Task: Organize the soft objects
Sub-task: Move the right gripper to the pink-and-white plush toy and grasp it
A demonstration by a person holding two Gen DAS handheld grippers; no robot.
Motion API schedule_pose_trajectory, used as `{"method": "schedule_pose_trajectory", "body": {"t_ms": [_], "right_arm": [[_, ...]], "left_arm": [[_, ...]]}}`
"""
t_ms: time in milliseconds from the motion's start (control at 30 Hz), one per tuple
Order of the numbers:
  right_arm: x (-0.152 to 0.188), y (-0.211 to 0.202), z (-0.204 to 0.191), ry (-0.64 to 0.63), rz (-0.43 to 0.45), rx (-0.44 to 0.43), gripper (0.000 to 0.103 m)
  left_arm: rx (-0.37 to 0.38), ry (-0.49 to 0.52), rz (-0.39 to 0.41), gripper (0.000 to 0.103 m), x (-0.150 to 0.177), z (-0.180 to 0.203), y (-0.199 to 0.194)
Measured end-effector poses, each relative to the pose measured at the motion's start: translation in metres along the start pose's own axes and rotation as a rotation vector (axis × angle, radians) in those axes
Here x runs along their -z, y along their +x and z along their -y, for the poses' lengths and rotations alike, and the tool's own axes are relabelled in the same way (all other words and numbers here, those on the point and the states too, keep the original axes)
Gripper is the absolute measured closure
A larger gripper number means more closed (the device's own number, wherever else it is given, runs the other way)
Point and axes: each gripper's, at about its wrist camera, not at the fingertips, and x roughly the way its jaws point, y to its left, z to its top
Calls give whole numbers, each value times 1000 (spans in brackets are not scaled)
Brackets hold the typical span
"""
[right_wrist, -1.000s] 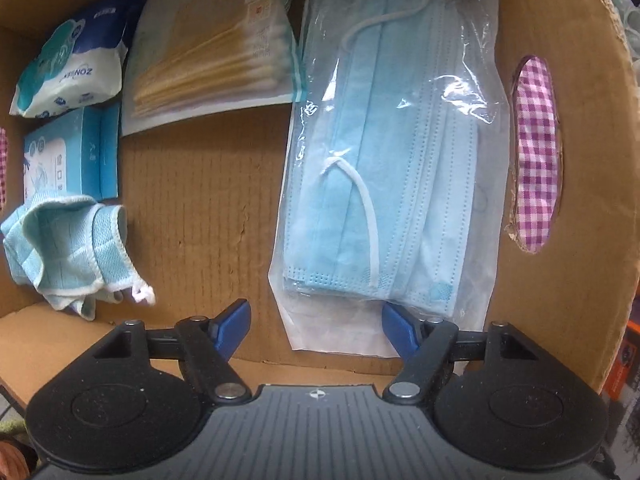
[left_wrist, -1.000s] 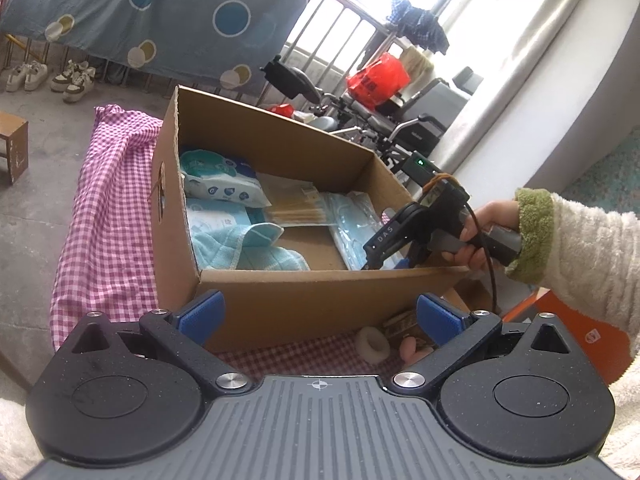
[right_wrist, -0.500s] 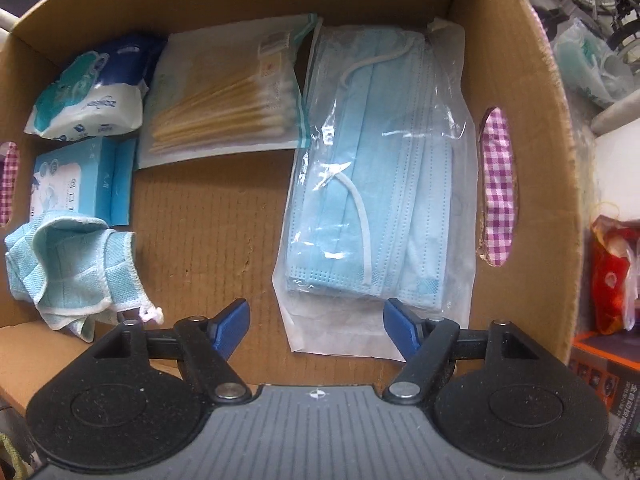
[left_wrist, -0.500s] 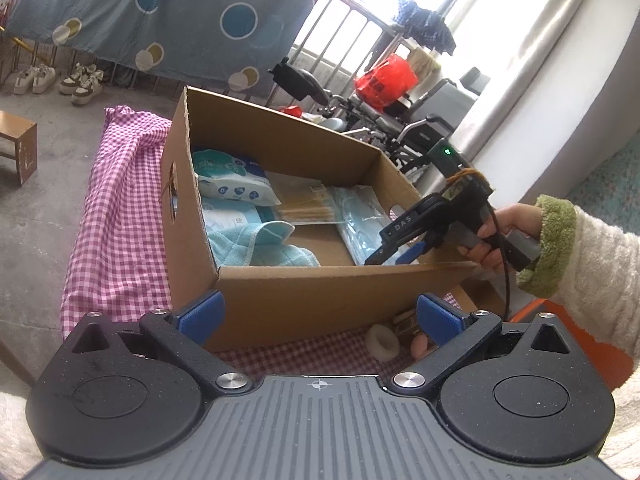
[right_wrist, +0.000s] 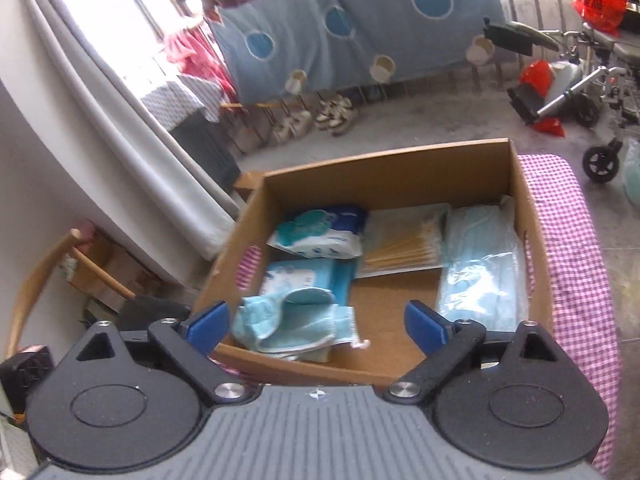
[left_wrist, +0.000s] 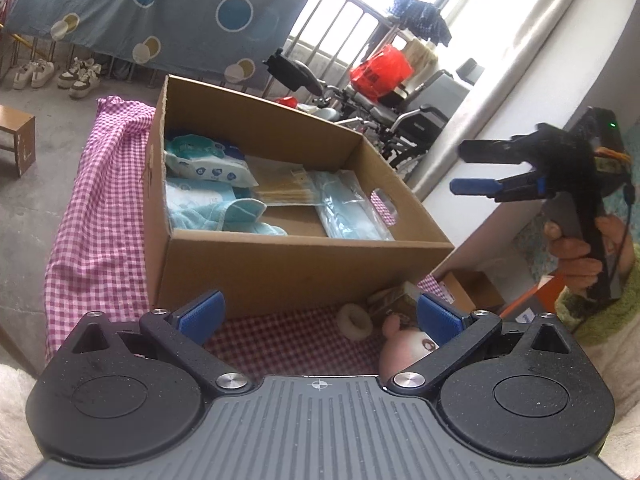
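Above the cardboard box (right_wrist: 400, 176) holding a mask pack (right_wrist: 480, 264), the right gripper (right_wrist: 316, 320), jaws just widened, hangs empty; the left gripper (left_wrist: 320, 314) gapes too.

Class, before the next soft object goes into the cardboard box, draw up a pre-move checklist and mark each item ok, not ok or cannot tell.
1. Right claw empty, jaws just opened wide: ok.
2. Right claw clear of the cardboard box: ok.
3. Left claw open and empty: ok.
4. Bare floor space in the box between towel and mask pack: ok.
5. Plush toy and tape roll lie outside the box: ok.
6. Plush toy free to lift: cannot tell, partly hidden.
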Motion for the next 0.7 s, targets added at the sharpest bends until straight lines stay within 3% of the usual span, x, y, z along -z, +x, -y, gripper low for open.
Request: {"method": "schedule_pose_trajectory", "body": {"t_ms": [100,233,333,467,567,700], "right_arm": [[27,-23,2,29,73,-94,3],[68,-46,17,123,151,-136,3],[104,-58,44,233,198,-96,3],[145,-50,76,368,193,-18,3],[164,-41,89,393,182,27,4],[171,-30,100,384,159,14,8]], "left_arm": [[13,9,-28,0,6,12,6],[45,44,-108,0,15,30,25],[77,87,-189,0,22,46,46],[112,169,-283,0,31,71,76],[119,232,-356,1,39,88,100],[115,310,-415,2,51,107,126]]}}
